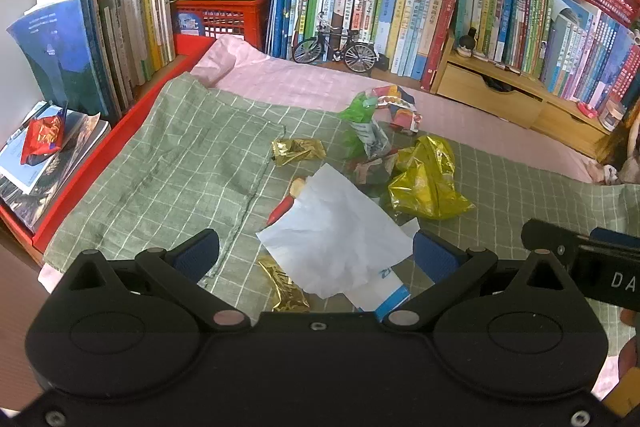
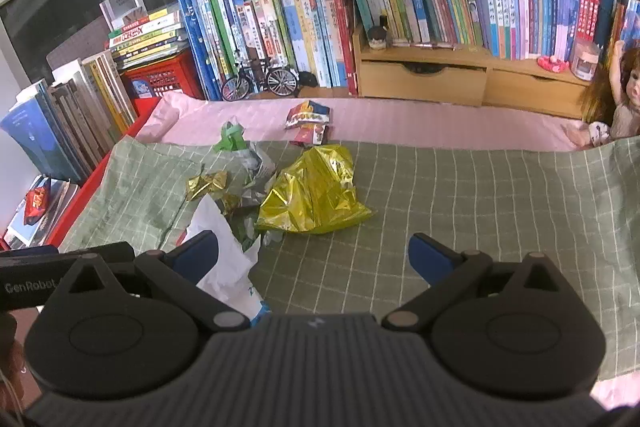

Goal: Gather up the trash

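Trash lies scattered on a green checked cloth [image 1: 180,163]. A crumpled white paper [image 1: 336,235] sits between the spread fingers of my left gripper [image 1: 316,253], which is open above it. Around it lie a small gold wrapper [image 1: 298,150], another gold wrapper [image 1: 284,287], a large yellow foil bag [image 1: 428,183], a green-and-white wrapper [image 1: 368,135] and a colourful snack packet [image 1: 400,107]. My right gripper [image 2: 314,255] is open over bare cloth, with the yellow foil bag [image 2: 312,191] just ahead and the white paper [image 2: 224,255] by its left finger.
Rows of books [image 1: 400,7] and wooden drawers [image 1: 488,95] line the back. A red crate [image 1: 220,17], a toy bicycle [image 1: 336,47] and a red tray edge [image 1: 80,179] stand at left. A red snack bag [image 1: 42,139] lies on books. A doll [image 2: 616,99] sits at right.
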Demonstrator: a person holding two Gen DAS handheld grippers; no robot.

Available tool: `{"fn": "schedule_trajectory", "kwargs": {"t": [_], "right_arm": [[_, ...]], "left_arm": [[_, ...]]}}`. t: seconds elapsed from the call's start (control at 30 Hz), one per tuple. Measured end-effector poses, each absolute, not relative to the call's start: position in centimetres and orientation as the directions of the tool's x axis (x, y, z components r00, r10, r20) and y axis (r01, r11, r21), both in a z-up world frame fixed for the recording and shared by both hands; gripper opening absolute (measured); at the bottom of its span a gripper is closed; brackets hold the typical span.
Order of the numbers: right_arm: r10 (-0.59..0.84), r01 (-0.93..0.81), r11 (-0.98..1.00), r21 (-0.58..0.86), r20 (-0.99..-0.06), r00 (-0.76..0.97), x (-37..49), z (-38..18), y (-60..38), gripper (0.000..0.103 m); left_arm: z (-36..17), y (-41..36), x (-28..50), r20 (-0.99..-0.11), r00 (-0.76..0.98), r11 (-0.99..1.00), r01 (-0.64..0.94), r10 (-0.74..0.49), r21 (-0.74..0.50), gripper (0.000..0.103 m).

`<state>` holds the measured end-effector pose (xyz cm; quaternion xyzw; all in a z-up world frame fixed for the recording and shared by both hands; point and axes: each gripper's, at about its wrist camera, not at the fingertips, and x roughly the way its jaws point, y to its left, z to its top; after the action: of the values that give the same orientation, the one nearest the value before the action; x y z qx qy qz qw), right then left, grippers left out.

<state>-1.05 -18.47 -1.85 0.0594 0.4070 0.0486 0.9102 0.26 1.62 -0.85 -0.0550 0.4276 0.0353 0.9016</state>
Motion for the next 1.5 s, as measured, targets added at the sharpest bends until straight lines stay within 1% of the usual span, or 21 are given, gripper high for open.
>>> {"fn": "schedule_trajectory", "kwargs": {"t": [0.17,0.3,0.4,0.5,0.57,0.63,0.73,0.87,0.93,1.07,1.1,1.27,1.5], "right_arm": [[0.141,-0.048,0.988,0.143,-0.753,0.643,-0.7,-2.4,-18.3,0.103],[0.146,-0.056,0.988,0.144,-0.756,0.637,-0.2,-2.8,-18.3,0.103],[0.155,-0.051,0.986,0.159,-0.760,0.631,0.7,-3.2,-18.7,0.103],[0.157,-0.044,0.985,0.167,-0.762,0.628,2.0,-3.6,-19.0,0.103],[0.160,-0.038,0.984,0.174,-0.765,0.623,3.0,-3.9,-19.3,0.103],[0.174,-0.042,0.981,0.190,-0.765,0.619,4.2,-4.2,-19.5,0.103],[0.185,-0.048,0.979,0.198,-0.767,0.615,6.2,-5.0,-19.8,0.103],[0.201,-0.042,0.975,0.217,-0.791,0.578,8.9,-7.0,-20.3,0.103],[0.210,-0.038,0.973,0.227,-0.806,0.554,10.2,-8.1,-20.6,0.103],[0.225,-0.041,0.970,0.238,-0.830,0.510,12.7,-10.3,-20.5,0.103],[0.228,-0.045,0.970,0.238,-0.834,0.503,13.1,-10.7,-20.5,0.103],[0.249,-0.089,0.968,0.235,-0.855,0.455,16.1,-12.6,-19.1,0.103],[0.255,-0.148,0.966,0.212,-0.879,0.402,18.9,-15.0,-17.1,0.103]], "left_arm": [[-0.9,1.2,0.4,-0.769,0.638,0.991,-0.123,0.041,-0.049,0.103],[-1.6,1.1,1.0,-0.784,0.617,0.990,-0.139,0.071,-0.019,0.103],[-2.0,1.2,1.5,-0.788,0.613,0.992,-0.127,0.056,-0.028,0.103],[-2.4,1.2,1.7,-0.767,0.641,0.992,-0.116,0.038,-0.048,0.103],[-2.6,1.0,2.1,-0.762,0.646,0.994,-0.106,0.043,-0.034,0.103],[-3.1,0.6,2.7,-0.773,0.631,0.995,-0.096,0.056,-0.006,0.102],[-4.1,0.4,3.5,-0.792,0.607,0.994,-0.110,0.062,-0.007,0.102],[-5.9,0.8,4.4,-0.816,0.576,0.989,-0.136,0.036,-0.052,0.098],[-7.1,1.2,4.8,-0.833,0.554,0.982,-0.161,0.010,-0.095,0.095],[-9.1,1.9,5.9,-0.869,0.495,0.964,-0.234,0.004,-0.129,0.086],[-9.4,1.9,6.1,-0.869,0.495,0.961,-0.240,0.001,-0.136,0.086],[-9.9,0.7,6.9,-0.849,0.527,0.967,-0.197,-0.034,-0.161,0.087],[-11.2,-2.0,7.7,-0.848,0.530,0.990,-0.115,-0.003,-0.076,0.088]]}}
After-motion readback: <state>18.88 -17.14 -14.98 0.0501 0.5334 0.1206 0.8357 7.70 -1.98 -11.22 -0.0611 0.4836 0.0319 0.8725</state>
